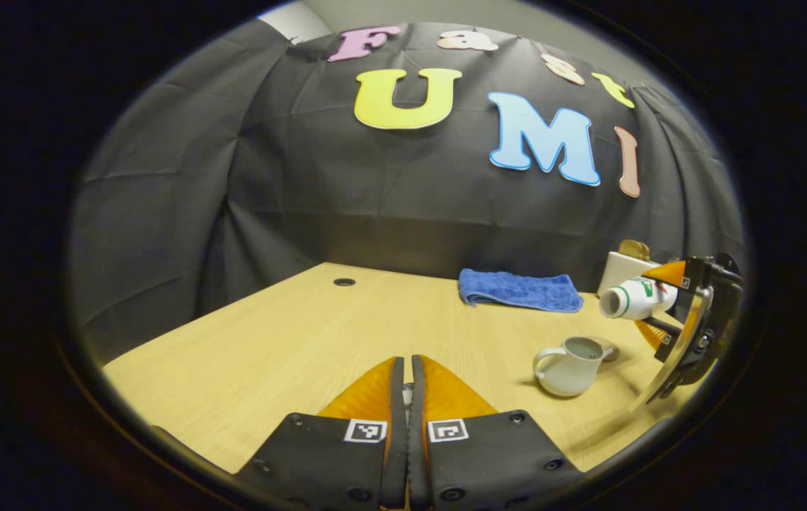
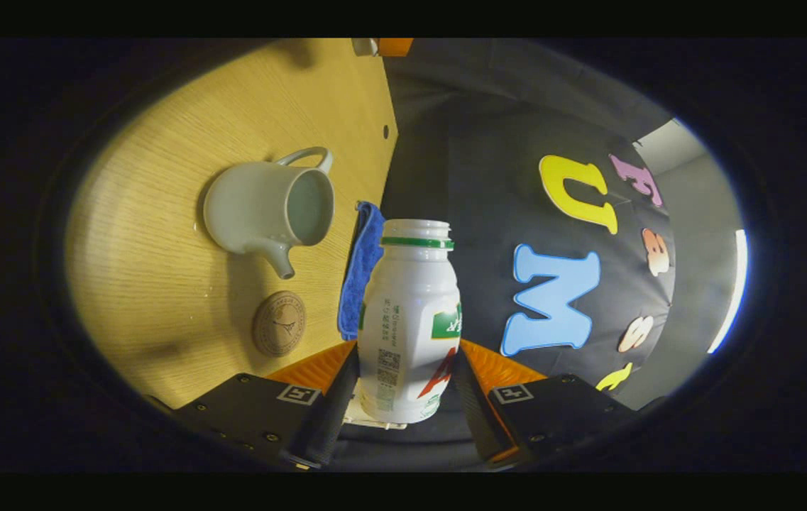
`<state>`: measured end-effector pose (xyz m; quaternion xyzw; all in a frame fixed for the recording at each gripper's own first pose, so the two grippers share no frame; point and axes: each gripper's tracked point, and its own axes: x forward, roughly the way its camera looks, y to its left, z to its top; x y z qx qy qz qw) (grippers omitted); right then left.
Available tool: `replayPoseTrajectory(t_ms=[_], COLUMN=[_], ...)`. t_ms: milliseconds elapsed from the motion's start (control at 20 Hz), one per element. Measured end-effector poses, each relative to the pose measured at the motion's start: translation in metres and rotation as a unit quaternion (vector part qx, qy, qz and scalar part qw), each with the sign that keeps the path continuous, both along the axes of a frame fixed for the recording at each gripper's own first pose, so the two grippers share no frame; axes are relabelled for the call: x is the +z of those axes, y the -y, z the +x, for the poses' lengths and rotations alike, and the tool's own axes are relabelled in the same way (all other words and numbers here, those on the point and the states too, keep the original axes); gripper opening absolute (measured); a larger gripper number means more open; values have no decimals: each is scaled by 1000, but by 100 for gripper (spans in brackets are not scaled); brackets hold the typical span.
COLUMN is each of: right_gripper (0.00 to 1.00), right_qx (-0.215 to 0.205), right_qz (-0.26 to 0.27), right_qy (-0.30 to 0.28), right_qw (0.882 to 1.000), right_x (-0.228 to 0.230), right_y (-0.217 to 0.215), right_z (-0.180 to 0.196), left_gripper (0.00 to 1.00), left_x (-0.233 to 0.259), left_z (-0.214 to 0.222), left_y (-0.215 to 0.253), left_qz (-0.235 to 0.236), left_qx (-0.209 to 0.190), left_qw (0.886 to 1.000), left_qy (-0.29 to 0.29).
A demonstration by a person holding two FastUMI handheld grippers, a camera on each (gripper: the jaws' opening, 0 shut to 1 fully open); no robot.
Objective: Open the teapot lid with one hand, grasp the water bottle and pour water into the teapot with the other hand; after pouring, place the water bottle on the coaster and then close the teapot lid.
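The teapot (image 2: 268, 209) stood open on the table (image 2: 162, 284), its hollow pale and glossy; whether it held water could not be told. The bottle (image 2: 410, 319), white plastic with a green neck ring and no cap, lay tipped sideways in the right tongs (image 2: 409, 369), which pinched its body on both sides, its mouth toward the pot. In the left gripper view it hung at two o'clock of the teapot. A round brown coaster (image 2: 279, 323) lay just beside the spout. A folded blue towel (image 1: 520, 289) sat behind. The left tongs (image 1: 407, 397) were pressed together over something small, not identifiable.
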<state>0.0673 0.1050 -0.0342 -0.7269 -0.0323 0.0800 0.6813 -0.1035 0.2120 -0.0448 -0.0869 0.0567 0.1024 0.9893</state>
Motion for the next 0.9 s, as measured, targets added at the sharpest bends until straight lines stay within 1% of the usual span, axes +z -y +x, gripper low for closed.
replayPoseTrajectory(t_ms=[50, 150, 200, 650, 900], right_gripper=[73, 73, 73, 73, 73], right_qx=[1, 5, 7, 21, 21], right_qz=[-5, -14, -16, -47, -54], right_qy=[4, 12, 14, 30, 39], right_qw=[1000, 1000, 1000, 998, 998], right_x=[5, 16, 19, 41, 52], right_y=[0, 0, 0, -2, 1], right_z=[2, 1, 1, 3, 4], left_gripper=[11, 11, 7, 7, 7], left_x=[0, -1, -2, -4, -5], left_z=[0, 0, 0, 1, 3], left_y=[-1, 0, 0, 1, 1], left_qz=[0, -1, -1, -3, -5], left_qx=[0, 0, 0, -3, -5], left_qw=[1000, 1000, 1000, 1000, 1000], left_qy=[0, -1, -2, -4, -7])
